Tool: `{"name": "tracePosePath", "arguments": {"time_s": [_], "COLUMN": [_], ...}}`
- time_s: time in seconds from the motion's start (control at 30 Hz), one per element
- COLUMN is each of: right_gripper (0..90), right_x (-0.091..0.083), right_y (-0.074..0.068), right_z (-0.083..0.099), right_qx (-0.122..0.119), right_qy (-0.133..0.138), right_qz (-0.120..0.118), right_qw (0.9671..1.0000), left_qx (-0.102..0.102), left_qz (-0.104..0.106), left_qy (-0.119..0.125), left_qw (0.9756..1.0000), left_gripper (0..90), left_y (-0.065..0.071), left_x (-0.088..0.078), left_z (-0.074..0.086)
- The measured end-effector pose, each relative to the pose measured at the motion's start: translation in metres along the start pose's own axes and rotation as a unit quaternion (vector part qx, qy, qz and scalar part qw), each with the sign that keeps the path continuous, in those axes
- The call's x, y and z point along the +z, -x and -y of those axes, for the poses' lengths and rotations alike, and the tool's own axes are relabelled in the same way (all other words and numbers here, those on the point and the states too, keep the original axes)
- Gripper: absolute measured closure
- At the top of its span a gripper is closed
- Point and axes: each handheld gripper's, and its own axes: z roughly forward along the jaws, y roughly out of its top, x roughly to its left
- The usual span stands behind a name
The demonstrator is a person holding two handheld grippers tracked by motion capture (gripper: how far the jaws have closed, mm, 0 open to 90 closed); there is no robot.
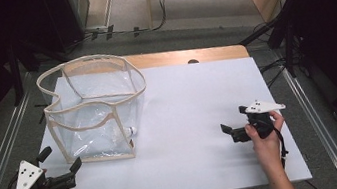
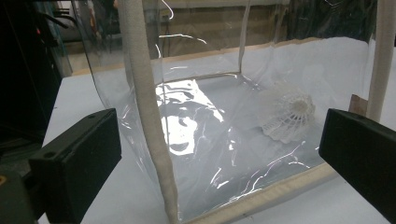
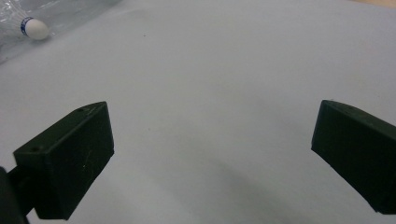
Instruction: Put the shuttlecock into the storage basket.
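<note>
A clear plastic bag [image 1: 93, 111] with beige trim stands open-topped on the left of the white table [image 1: 194, 111]. A white shuttlecock [image 1: 130, 130] lies inside it, at the near right corner of its floor. My left gripper [image 1: 60, 161] is open at the table's near left edge, just short of the bag's near corner. In the left gripper view the bag's corner seam [image 2: 149, 116] rises between the open jaws of my left gripper [image 2: 217, 158], with the shuttlecock [image 2: 289, 116] behind the plastic. My right gripper [image 1: 234, 119] is open over bare table, and its own view shows my right gripper [image 3: 212, 154] empty, with the shuttlecock's cork tip [image 3: 35, 29] far off.
A wooden strip [image 1: 191, 55] runs along the table's far edge. Metal rails [image 1: 311, 113] flank the table on both sides, and cables lie on the floor beyond. A wide stretch of table lies between the bag and my right gripper.
</note>
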Motion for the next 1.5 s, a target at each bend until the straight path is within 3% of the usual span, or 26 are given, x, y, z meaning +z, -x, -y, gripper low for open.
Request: {"name": "tracePosePath", "arguments": {"time_s": [1.5], "right_gripper": [0.0], "right_x": [-0.035], "right_y": [0.025], "right_z": [0.036], "right_qx": [0.03], "right_qy": [0.01], "right_qz": [0.029], "right_qw": [0.9991], "left_qx": [-0.001], "left_qz": [-0.001], "left_qy": [-0.002], "left_qw": [1.0], "left_gripper": [0.0], "left_y": [0.0], "left_x": [0.0], "left_z": [0.0]}}
